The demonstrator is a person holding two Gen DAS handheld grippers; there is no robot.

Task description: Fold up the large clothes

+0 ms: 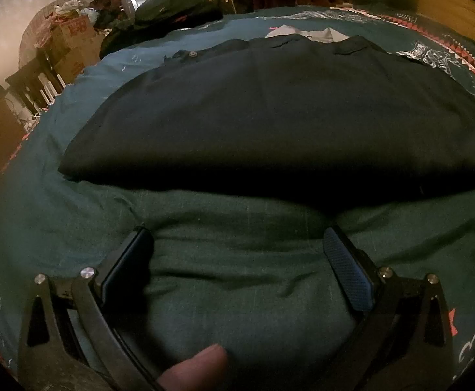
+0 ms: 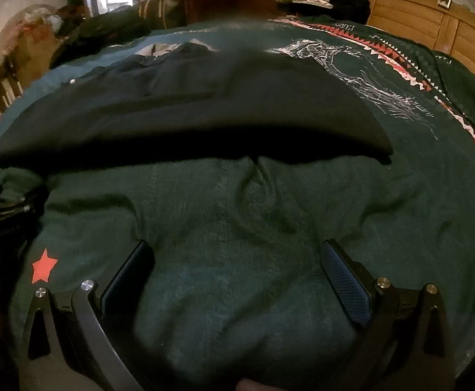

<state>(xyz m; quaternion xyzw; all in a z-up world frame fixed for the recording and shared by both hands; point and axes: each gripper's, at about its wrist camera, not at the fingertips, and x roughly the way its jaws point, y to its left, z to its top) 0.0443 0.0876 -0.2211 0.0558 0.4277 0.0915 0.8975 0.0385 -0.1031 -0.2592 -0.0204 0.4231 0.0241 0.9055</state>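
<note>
Dark navy garment (image 1: 270, 120) spread flat across a teal bedspread (image 1: 74, 215), near hem running straight across just ahead of both tools, collar end with grey lining (image 1: 306, 34) at the far side. Left gripper (image 1: 237, 260) held low over bare bedspread short of the hem, jaws wide apart, nothing between them; a thumb tip (image 1: 198, 371) visible at the bottom edge. Right gripper (image 2: 237, 267) in the same posture beside it, jaws equally wide apart and empty, a red star print (image 2: 43, 268) on the cover just left of its fingers. Edge of the other tool glimpsed at the far side of each view, showing the 2 held side by side and square to the hem. Garment smooth and roughly rectangular, sleeves not seen sticking out, a metal snap (image 1: 192, 53) showing near the far left: judged partly folded already, with a lengthwise fold from hem toward collar likely still to come. Placement of the 2 tools, level and near the hem's 2 corners, judged as readiness to pinch that edge at both ends. Risk judged in the soft, wrinkled cover: easy to catch bedspread along with the hem. Cardboard boxes (image 1: 71, 42) and a wooden headboard (image 2: 416, 16) beyond the bed.
</note>
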